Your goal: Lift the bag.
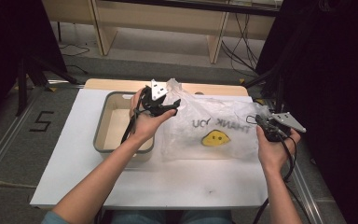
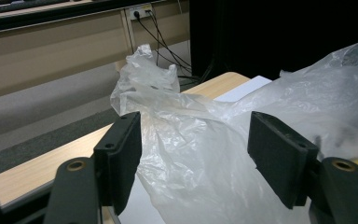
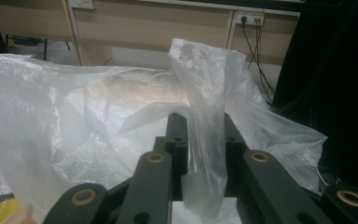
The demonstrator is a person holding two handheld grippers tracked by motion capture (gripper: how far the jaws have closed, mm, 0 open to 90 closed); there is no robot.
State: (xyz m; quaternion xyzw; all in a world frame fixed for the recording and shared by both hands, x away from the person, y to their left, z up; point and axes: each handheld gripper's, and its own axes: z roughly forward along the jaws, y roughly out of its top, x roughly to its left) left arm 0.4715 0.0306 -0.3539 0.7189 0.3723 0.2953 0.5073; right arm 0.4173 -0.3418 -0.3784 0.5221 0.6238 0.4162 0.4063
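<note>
High view: mirrored "THANK YOU" on plastic bag (image 1: 209, 126), left gripper (image 1: 170, 106) jaws spread, right gripper (image 1: 261, 122) jaws pinching its handle.

A clear plastic bag (image 1: 209, 126), crinkled and printed with "THANK YOU" seen in reverse above a yellow smiley, lies spread on the white table beside a tray, its two handles (image 3: 205, 93) lifted up.
</note>
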